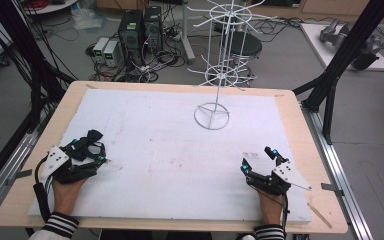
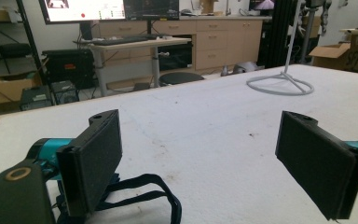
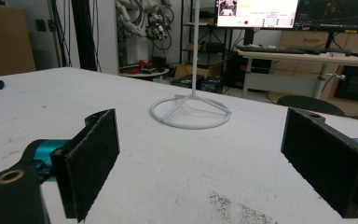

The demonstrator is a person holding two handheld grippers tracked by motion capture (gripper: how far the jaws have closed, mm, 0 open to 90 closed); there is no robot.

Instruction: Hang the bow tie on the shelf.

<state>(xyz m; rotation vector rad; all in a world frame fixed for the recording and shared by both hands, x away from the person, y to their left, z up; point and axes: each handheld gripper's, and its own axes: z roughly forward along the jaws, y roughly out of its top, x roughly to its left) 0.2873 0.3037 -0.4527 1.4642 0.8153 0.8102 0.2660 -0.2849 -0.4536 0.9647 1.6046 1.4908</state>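
**Both grippers rested wide apart on a white-covered table**

White padding [image 1: 170, 150] covered most of the wooden table [image 1: 290, 107], with bare wood showing round its edges. Behind the table lay a cluttered lab floor with computer towers [image 1: 140, 27], cables and a round black stool [image 1: 245, 45].

A white wire rack [image 1: 220, 75] stood toward the far middle of the padding on a ring-shaped base, its thin post carrying tiers of spokes. Nothing hung from the spokes that could be seen.

The left gripper [image 1: 92, 147] sat near the table's left edge, held by the person's left hand [image 1: 67, 192]. Its jaws stood wide apart with only padding between them. A black strap [image 2: 140, 196] lay looped on the padding beside its left jaw; it may have been part of the gripper, but the view did not settle that.

The right gripper [image 1: 256, 160] sat near the front right, held by the right hand [image 1: 270, 205], jaws likewise spread and holding nothing. Faint brown stains [image 3: 235, 205] marked the padding between them. Both grippers were well apart from the rack.
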